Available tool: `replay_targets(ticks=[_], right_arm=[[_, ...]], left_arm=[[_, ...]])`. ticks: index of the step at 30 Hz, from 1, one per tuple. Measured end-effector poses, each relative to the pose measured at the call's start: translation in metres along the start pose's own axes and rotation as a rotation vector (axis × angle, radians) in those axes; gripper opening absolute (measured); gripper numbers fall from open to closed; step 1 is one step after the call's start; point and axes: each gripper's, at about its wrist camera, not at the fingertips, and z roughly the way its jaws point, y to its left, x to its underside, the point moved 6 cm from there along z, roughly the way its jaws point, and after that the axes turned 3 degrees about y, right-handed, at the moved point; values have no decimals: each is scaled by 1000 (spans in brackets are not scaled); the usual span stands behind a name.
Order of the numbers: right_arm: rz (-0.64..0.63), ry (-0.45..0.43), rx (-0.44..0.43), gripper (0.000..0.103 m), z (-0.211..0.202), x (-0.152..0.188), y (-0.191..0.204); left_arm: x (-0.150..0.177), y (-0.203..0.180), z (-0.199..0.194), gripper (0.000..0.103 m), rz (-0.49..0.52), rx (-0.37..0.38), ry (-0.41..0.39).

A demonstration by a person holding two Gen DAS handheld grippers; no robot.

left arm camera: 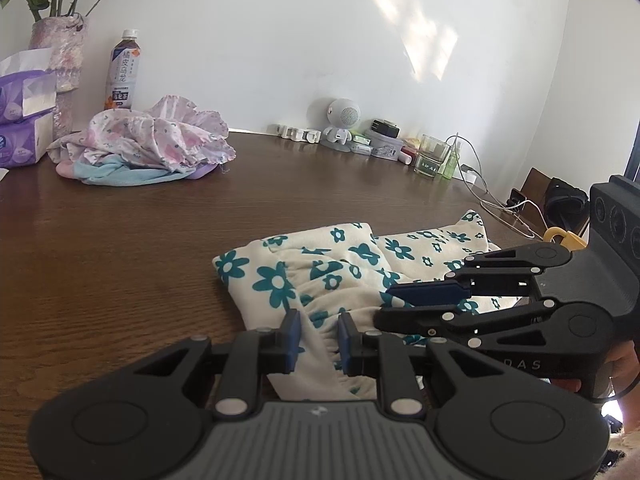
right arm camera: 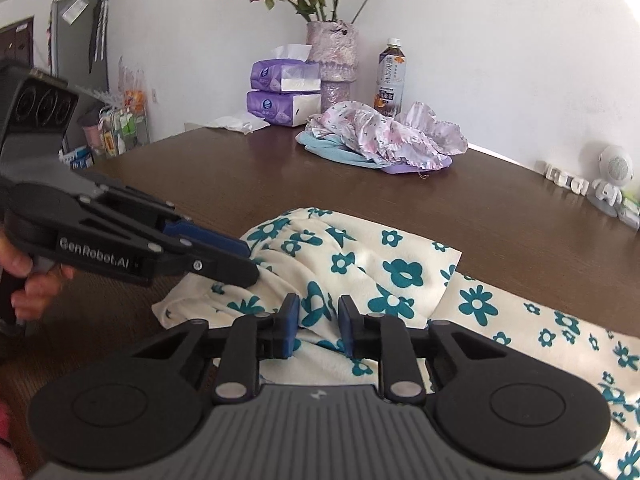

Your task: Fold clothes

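The left gripper (left arm camera: 318, 342) has its blue-padded jaws set a narrow gap apart, with the gathered, ruched elastic waistband of the cream garment with teal flower print (left arm camera: 320, 276) bunched between the pads; whether the pads actually pinch the cloth cannot be told. The right gripper (right arm camera: 319, 326) shows the same narrow gap, its pads standing over a soft fold of the same fabric. Seen from the left wrist view, the right gripper's flat blue fingers (left arm camera: 428, 294) lie one above the other, with very little space between them, over the cloth.

The garment looks like a soft, matte knit, partly folded, with a puckered band at one end and a flatter, smaller-flowered panel stretching away to the right. It lies on the dark brown wooden table (left arm camera: 120, 240), whose grain shows as fine streaks, near the edge closest to the person.

Further back sits a crumpled heap of clothes (left arm camera: 148, 144): thin pink-and-white floral cloth with frilled edges over a smooth pale blue piece. Behind it stand a clear plastic drink bottle with a white cap (left arm camera: 124, 72), a rough-textured pink cylindrical vase with dried roses (right arm camera: 332, 56), and stacked purple tissue packs (right arm camera: 284, 92). A small white round-headed figure (left arm camera: 342, 122) stands against the wall.
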Motion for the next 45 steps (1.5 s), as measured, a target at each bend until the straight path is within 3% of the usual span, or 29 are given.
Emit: replay_targets(ticks=[6, 11, 16, 27, 29, 37, 39, 41, 45], right_arm=[[-159, 13, 59, 18, 0, 1, 16], [-336, 34, 116, 18, 1, 0, 33], [-487, 47, 142, 20, -5, -7, 43], [-575, 174, 75, 19, 15, -17, 44], [-590, 178, 73, 11, 15, -14, 46], [-667, 183, 106, 11, 11, -13, 52], [-655, 181, 117, 14, 9, -18, 48], [-651, 176, 138, 39, 8, -23, 44], [-653, 196, 116, 40, 12, -27, 40]], left_arm=[[-14, -11, -14, 18, 214, -37, -1], [-14, -27, -2, 20, 510, -60, 109], [-1, -37, 11, 19, 673, -49, 180], [0, -43, 15, 19, 791, -62, 213], [-3, -44, 14, 23, 807, -67, 211], [-6, -46, 24, 24, 864, -68, 245], [-4, -47, 26, 23, 879, -64, 250], [-3, -47, 26, 23, 880, -64, 249], [-2, -46, 25, 23, 872, -64, 239]])
